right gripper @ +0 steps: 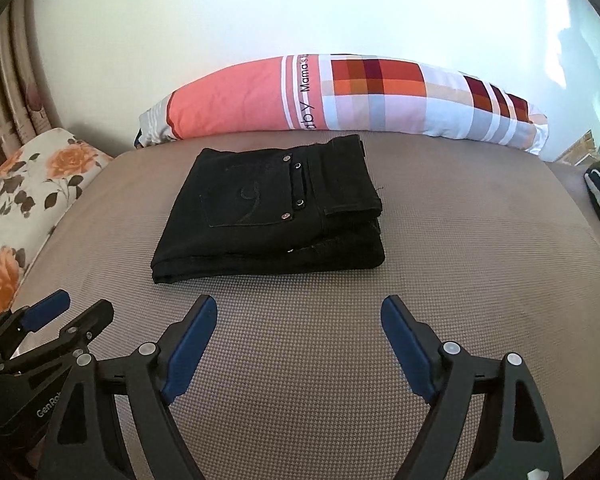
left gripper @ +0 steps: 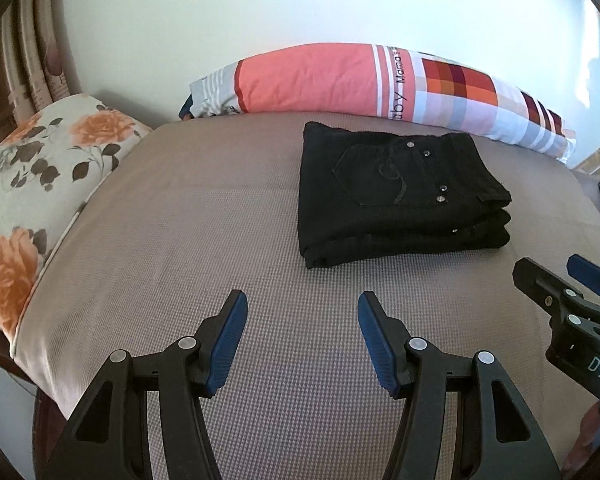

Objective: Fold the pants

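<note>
1. From my station I find the black pants folded into a compact stack on the bed, in the centre right of the left wrist view and the centre left of the right wrist view. A back pocket with metal rivets faces up, and the waistband end lies to the right of the frame.

2. The left tongs stand released at the bottom of their own view, with only the bed cover between the blue pads. They are near the stack but apart from it.

3. The right tongs are likewise released, spread somewhat wider, and hold nothing. They too are clear of the pants.

4. Handling, in my judgement: the cloth looks like heavy denim, so soft but thick. The stack should be moderately weighty, not fragile and not slippery. Its layers may slide or spring open if lifted by one layer only.

5. Grip point, in my judgement: pinch through all layers at the near folded edge, one set of tongs towards each end.

6. Noted behind the stack: a striped and checked pillow. A floral pillow lies at the left.
</note>
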`<state>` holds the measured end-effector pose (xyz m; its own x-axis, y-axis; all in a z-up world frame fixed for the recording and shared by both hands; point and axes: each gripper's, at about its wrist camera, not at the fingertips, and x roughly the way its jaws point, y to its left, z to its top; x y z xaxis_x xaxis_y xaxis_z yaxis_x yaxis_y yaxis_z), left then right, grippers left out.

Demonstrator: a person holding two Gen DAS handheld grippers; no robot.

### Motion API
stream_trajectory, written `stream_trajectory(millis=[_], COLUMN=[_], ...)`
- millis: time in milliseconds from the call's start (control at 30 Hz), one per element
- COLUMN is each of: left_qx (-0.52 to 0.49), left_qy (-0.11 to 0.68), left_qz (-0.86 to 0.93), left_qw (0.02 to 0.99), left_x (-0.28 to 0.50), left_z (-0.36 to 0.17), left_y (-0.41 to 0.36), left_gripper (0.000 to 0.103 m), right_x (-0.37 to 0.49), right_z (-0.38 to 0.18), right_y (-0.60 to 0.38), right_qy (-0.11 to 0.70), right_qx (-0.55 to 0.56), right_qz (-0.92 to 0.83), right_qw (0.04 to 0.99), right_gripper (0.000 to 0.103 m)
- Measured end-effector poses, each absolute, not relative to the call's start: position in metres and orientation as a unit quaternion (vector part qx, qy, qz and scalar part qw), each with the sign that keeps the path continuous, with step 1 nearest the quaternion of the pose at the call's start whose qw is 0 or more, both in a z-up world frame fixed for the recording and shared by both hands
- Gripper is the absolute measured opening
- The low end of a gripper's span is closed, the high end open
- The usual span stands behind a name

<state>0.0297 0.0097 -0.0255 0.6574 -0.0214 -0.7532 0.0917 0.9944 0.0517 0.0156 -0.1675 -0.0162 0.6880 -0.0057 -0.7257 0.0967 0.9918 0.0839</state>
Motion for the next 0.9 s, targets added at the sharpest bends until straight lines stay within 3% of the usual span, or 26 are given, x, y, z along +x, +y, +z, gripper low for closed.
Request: stream_trajectory(millis=[900], left_qx=[0.058], left_qy=[0.417], left_qz=[-0.036], left_qw=[0.906], left_x=[0.0243], left_z=[-0.0344], left_y=[0.0022], left_gripper=[0.059], right_x=[0.0136], right_z=[-0.0252], right_y=[-0.1735], right_qy=[0.403], right_qx=[0.051], right_qz=[-0.035], right_qw=[0.913], right_gripper=[0.082])
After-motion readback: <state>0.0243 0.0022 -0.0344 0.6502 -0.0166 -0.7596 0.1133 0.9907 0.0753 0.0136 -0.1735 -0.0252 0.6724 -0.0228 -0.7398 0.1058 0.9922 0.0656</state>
